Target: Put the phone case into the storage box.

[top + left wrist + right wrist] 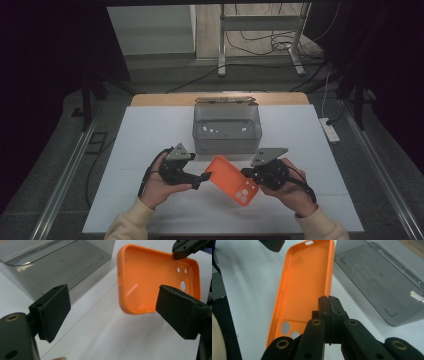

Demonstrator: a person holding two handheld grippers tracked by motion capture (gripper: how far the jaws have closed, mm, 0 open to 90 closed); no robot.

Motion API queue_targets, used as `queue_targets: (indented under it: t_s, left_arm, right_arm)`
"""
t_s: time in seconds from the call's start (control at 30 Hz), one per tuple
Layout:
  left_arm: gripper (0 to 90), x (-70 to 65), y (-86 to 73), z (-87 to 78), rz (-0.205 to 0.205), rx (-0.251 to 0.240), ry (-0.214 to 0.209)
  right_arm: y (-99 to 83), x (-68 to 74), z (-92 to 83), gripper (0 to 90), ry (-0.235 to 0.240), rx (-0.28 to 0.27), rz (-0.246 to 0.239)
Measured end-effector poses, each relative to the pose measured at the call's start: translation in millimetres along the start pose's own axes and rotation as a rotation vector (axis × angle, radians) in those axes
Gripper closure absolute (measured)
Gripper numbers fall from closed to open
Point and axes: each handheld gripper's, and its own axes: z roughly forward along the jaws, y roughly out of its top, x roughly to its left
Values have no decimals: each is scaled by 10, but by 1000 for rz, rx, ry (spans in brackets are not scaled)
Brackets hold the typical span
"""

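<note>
right claw (329, 315) is clamped on the long edge of an orange phone case (233, 179), holding it tilted above the white desk (150, 135). left claw (112, 312) sits just beside the case's other end, jaws apart, not touching it. behind stands a grey translucent box (227, 129).

No legible text or labels
</note>
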Motion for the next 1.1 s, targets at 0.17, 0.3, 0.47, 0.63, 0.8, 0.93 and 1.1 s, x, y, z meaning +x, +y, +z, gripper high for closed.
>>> queue_targets:
  t_s: [0.17,0.3,0.47,0.63,0.8,0.93,1.1]
  left_arm:
    - [136,-3,24,40,1,1,-9]
    - [138,-3,40,66,1,2,-18]
    - [155,-24,91,148,0,4,-45]
    - [208,-17,121,198,-1,6,-66]
    - [245,2,122,230,-18,8,-87]
    - [275,10,130,269,-18,16,-97]
    - [476,34,117,265,-11,10,-115]
  right_arm:
    - [4,10,18,897,4,5,-5]
    - [3,5,20,897,6,5,-4]
    - [5,12,24,897,5,6,-8]
    - [13,17,13,897,5,3,-12]
    - [8,6,11,897,6,-1,-14]
    - [6,5,18,897,7,-1,-14]
    - [-2,0,30,897,8,3,-12]
